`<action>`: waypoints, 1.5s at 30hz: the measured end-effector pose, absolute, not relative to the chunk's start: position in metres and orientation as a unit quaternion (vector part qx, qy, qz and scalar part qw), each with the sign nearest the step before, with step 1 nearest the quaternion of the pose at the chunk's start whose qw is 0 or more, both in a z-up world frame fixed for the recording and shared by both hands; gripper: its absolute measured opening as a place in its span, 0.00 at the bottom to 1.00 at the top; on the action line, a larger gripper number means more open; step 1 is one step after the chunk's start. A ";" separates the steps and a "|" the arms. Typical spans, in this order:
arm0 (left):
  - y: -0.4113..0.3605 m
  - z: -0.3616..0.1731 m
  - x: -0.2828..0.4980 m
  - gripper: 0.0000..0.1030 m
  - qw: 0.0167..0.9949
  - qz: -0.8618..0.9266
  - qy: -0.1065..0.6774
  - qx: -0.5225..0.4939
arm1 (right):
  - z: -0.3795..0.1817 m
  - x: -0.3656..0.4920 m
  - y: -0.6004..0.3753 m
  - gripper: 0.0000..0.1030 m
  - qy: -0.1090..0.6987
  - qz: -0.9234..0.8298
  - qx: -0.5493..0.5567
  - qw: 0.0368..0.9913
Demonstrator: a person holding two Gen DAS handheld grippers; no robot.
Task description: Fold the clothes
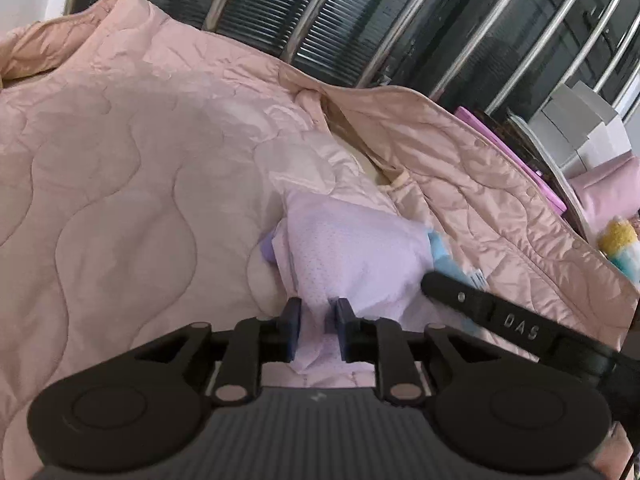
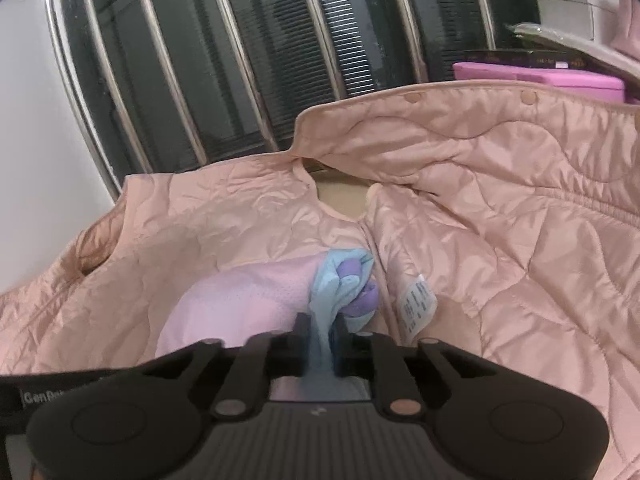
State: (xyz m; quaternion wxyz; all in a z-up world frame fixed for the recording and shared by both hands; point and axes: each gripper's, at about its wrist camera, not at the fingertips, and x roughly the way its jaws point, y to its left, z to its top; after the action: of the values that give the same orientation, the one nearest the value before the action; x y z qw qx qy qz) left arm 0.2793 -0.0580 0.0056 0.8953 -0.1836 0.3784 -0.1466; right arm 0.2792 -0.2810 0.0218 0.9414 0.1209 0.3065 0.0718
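Quilted jacket (image 1: 120,160): thin pink cloth, slight satin sheen, finely creased, stitched in wavy lines. Snap studs (image 2: 412,98) along its edge at 12 o'clock: smooth, matt, pink. Care label (image 2: 418,304): white, printed, papery-looking fabric.

Small garment (image 1: 352,256): pale lilac cloth, matt, finely perforated mesh; its light blue trim (image 2: 336,280) is soft, matt knit.

Left gripper (image 1: 314,320) and right gripper (image 2: 322,332): matt black plastic bodies, ribbed grey housing, small bright metal pins.

Window bars (image 2: 240,52): polished metal, glossy.

Pink box (image 2: 540,80) at 2 o'clock: smooth, possibly plastic; view too blurred to confirm.
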 end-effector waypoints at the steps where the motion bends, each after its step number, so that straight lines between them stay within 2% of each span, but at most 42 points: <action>1: -0.057 0.005 0.280 0.17 0.896 -0.143 0.379 -0.184 | 0.023 0.278 -0.283 0.25 0.303 0.067 0.121 0.943; 3: -0.055 0.005 0.281 0.23 0.897 -0.137 0.379 -0.184 | 0.020 0.279 -0.287 0.25 0.306 0.051 0.114 0.944; 5: -0.053 0.008 0.281 0.23 0.902 -0.122 0.374 -0.177 | 0.018 0.278 -0.294 0.28 0.309 0.044 0.125 0.942; 7: -0.049 0.014 0.278 0.32 0.909 -0.109 0.363 -0.175 | 0.024 0.272 -0.297 0.28 0.293 0.032 0.129 0.947; 8: -0.046 0.018 0.276 0.43 0.912 -0.105 0.357 -0.174 | 0.029 0.269 -0.297 0.29 0.284 0.024 0.123 0.950; 10: -0.043 0.026 0.272 0.45 0.915 -0.104 0.352 -0.166 | 0.032 0.267 -0.294 0.30 0.283 0.008 0.098 0.954; 13: -0.032 0.049 0.245 0.45 0.923 -0.089 0.338 -0.162 | 0.029 0.253 -0.295 0.27 0.305 -0.039 0.121 0.944; 14: -0.028 0.057 0.232 0.50 0.926 -0.087 0.334 -0.155 | 0.033 0.238 -0.290 0.27 0.301 -0.048 0.121 0.945; 15: -0.026 0.066 0.216 0.59 0.929 -0.083 0.332 -0.142 | 0.040 0.216 -0.283 0.27 0.287 -0.041 0.115 0.950; 17: -0.027 0.082 0.180 0.69 0.938 -0.072 0.325 -0.098 | 0.052 0.180 -0.267 0.37 0.275 -0.023 0.107 0.955; 21: -0.025 0.095 0.120 0.85 0.943 -0.069 0.323 -0.042 | 0.074 0.117 -0.238 0.49 0.265 0.015 0.092 0.960; 22: -0.022 0.095 0.106 0.86 0.941 -0.072 0.328 -0.040 | 0.079 0.104 -0.232 0.55 0.262 0.019 0.085 0.961; 24: -0.017 0.097 0.077 0.89 0.941 -0.064 0.330 -0.031 | 0.089 0.076 -0.222 0.59 0.253 0.020 0.077 0.964; 25: -0.015 0.099 0.061 0.92 0.943 -0.058 0.328 -0.026 | 0.093 0.062 -0.219 0.65 0.247 0.021 0.073 0.966; 26: -0.012 0.100 0.044 1.00 0.945 -0.054 0.323 -0.023 | 0.098 0.048 -0.216 0.73 0.242 0.021 0.071 0.967; 27: -0.011 0.100 0.031 1.00 0.946 -0.052 0.319 -0.022 | 0.102 0.033 -0.213 0.78 0.235 0.018 0.070 0.969; 29: -0.008 0.101 0.004 1.00 0.947 -0.050 0.318 -0.020 | 0.109 0.003 -0.209 0.95 0.219 0.013 0.061 0.974; 30: -0.008 0.101 -0.006 1.00 0.947 -0.048 0.317 -0.020 | 0.109 -0.010 -0.208 0.99 0.213 0.011 0.052 0.976; 32: -0.009 0.099 -0.023 1.00 0.950 -0.042 0.309 -0.018 | 0.103 -0.029 -0.206 1.00 0.209 0.013 0.031 0.977; 34: -0.010 0.092 -0.030 1.00 0.948 -0.032 0.315 -0.010 | 0.085 -0.035 -0.203 1.00 0.246 0.016 -0.001 0.969; 38: -0.005 0.075 -0.047 1.00 0.944 -0.008 0.330 -0.004 | 0.058 -0.044 -0.205 1.00 0.307 0.019 0.019 0.951; 45: 0.002 0.060 -0.057 1.00 0.947 -0.002 0.321 -0.027 | 0.046 -0.057 -0.197 1.00 0.309 0.027 0.030 0.950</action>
State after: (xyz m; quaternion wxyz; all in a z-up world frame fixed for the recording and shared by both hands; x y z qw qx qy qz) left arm -0.0571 0.0024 0.0596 0.9466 -0.0265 0.3214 -0.0015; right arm -0.0567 -0.1974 0.0455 0.9501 0.0300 0.3093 0.0266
